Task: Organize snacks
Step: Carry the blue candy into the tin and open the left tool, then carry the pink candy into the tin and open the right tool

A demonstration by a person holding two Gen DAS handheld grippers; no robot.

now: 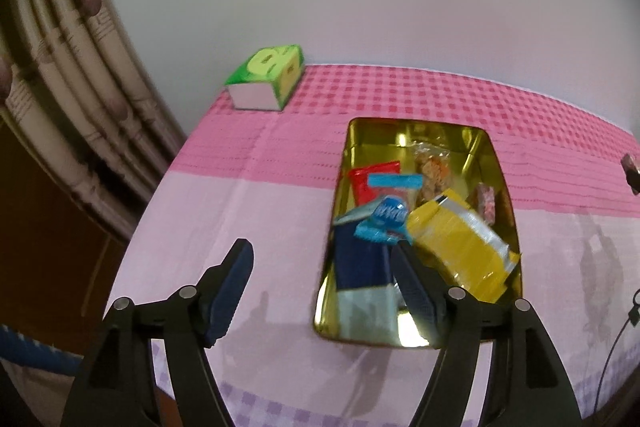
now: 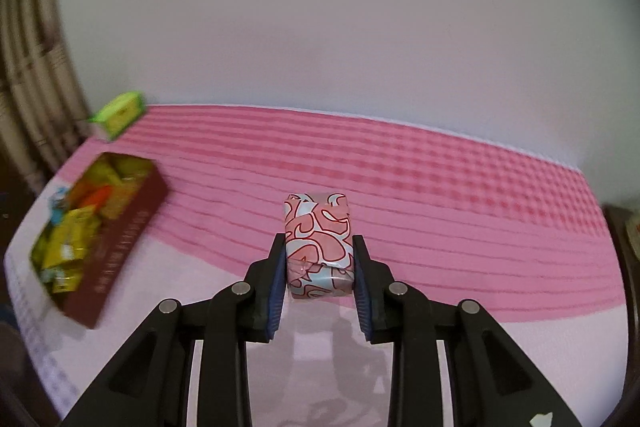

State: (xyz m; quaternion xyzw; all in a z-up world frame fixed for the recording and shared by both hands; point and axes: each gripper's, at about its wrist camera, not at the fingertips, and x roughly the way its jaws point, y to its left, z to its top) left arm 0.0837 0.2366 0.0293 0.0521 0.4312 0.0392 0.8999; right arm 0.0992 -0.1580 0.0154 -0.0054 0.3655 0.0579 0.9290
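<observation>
Right gripper (image 2: 320, 253) has the pink snack (image 2: 318, 247) pinched between its two pads, one pad on each side face, pack pointing away from the cam. Looks like a firm hold, tho whether it's lifted or just sitting on the cloth (image 2: 440, 187) I can't tell from the right view.

Step in hand, I'd say: carry phase. Snack's grabbed, and it belongs in the tin (image 2: 120, 243) w/ the rest. Tin sits well off to the left of the right gripper, already loaded w/ wrappers.

Left gripper (image 1: 324, 271) is spread wide, holding nothing. It hovers at the near end of the tin (image 1: 344, 163); its right finger overlaps the tin's near edge in view, left finger out over bare cloth (image 1: 240, 195). Inside the tin: yellow pack (image 1: 460, 247), blue pack (image 1: 360, 263), red pack (image 1: 368, 183), a couple of clear-wrapped bits further back. Pretty crowded at the near end, more gold floor showing at the far end.

Next move, prob: swing the right gripper left across the cloth, get over the tin wall, release where there's room, likely the far end. The left gripper's near the tin, so watch for a clash between the two.

Green box (image 1: 266, 81) at the far-left corner, not in play.
</observation>
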